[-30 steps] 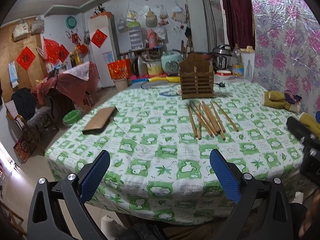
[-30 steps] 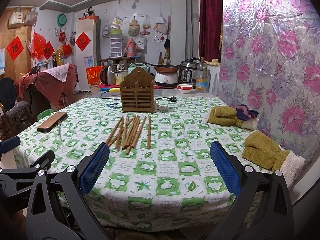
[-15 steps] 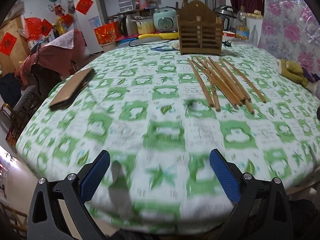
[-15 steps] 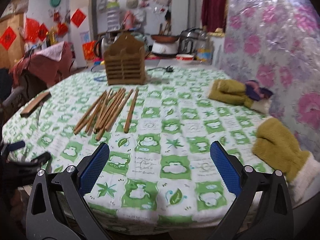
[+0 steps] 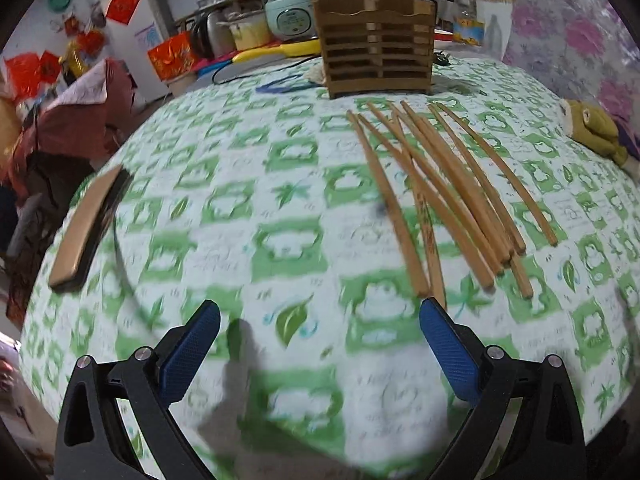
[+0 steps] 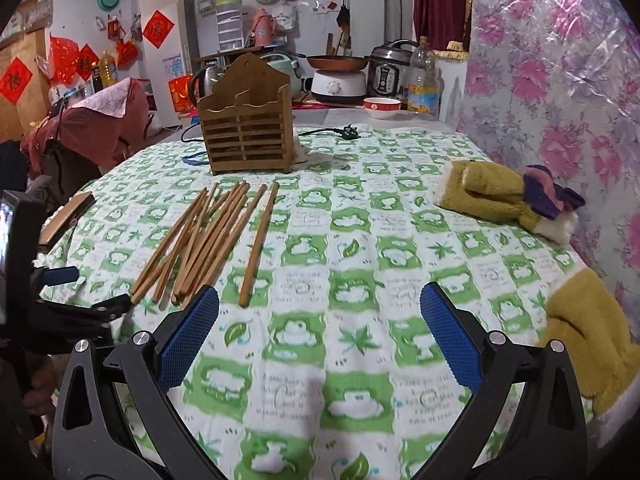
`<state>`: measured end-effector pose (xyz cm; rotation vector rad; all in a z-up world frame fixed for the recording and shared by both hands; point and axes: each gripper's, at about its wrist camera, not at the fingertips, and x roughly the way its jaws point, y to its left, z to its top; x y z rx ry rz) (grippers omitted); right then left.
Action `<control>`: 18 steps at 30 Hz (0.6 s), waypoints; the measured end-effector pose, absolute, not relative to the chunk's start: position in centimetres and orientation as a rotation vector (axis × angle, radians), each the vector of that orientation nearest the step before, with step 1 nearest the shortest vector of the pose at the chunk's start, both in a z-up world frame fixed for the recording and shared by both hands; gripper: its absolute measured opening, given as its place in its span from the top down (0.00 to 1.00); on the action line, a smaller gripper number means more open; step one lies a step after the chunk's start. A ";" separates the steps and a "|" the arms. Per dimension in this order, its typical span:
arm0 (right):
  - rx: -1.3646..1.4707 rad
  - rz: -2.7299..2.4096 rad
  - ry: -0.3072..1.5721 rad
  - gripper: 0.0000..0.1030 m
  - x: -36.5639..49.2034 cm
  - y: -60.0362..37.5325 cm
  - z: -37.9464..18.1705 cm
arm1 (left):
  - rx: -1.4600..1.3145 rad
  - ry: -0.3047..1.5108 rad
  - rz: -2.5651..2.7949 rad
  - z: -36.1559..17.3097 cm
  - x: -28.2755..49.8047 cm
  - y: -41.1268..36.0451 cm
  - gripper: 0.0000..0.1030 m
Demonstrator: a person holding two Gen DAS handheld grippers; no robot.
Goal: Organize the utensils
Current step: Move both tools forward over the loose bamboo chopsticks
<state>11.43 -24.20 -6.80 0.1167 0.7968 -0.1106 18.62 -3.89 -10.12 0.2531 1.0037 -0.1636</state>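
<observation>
- Chopsticks [image 5: 436,196] lie loose in a fan on the green-and-white tablecloth [image 5: 248,248], in front of the wooden holder [image 5: 374,46]; compared with one second ago they look much bigger and nearer in both views, because we have brought both grippers forward over the table.
- We see the left gripper [image 5: 318,346] low over the cloth with its blue pads spread wide and nothing between them; its right pad now stands just before the near tips of the two leftmost sticks, which earlier were far ahead.
- We see the right gripper [image 6: 318,332] also wide apart and holding nothing; its left pad is now close to the near ends of the bundle, where before there was much bare cloth.
- The near part of the left view is blurred, so the cloth pattern there is hard to read.
- In the right view the pad covers some stick ends, and the sticks cross each other, so our count is not sure: about nine sticks, one holder.
- One yellow mitten [image 6: 588,336] is cut off at the right edge; one more [image 6: 496,196] lies farther back.
- One flat brown case [image 5: 86,226] lies at the left.
</observation>
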 end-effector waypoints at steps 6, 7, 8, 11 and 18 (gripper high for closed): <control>0.131 -0.100 0.800 0.06 12.6 -24.8 -7.0 | 0.289 1.003 -0.171 -10.4 20.3 -5.5 0.05; 0.135 -0.099 0.807 0.06 12.8 -24.9 -7.1 | 0.300 1.002 -0.174 -10.4 20.5 -5.6 0.05; 0.137 -0.097 0.814 0.06 12.9 -24.9 -7.3 | 0.316 1.002 -0.181 -10.3 20.9 -5.8 0.04; 0.134 -0.072 0.859 0.06 13.5 -24.4 -8.3 | 0.313 1.017 -0.224 -10.4 21.7 -5.0 0.04; 0.039 0.014 0.938 0.17 14.7 -21.3 -10.4 | 0.155 1.085 -0.238 -11.0 23.3 -1.9 0.04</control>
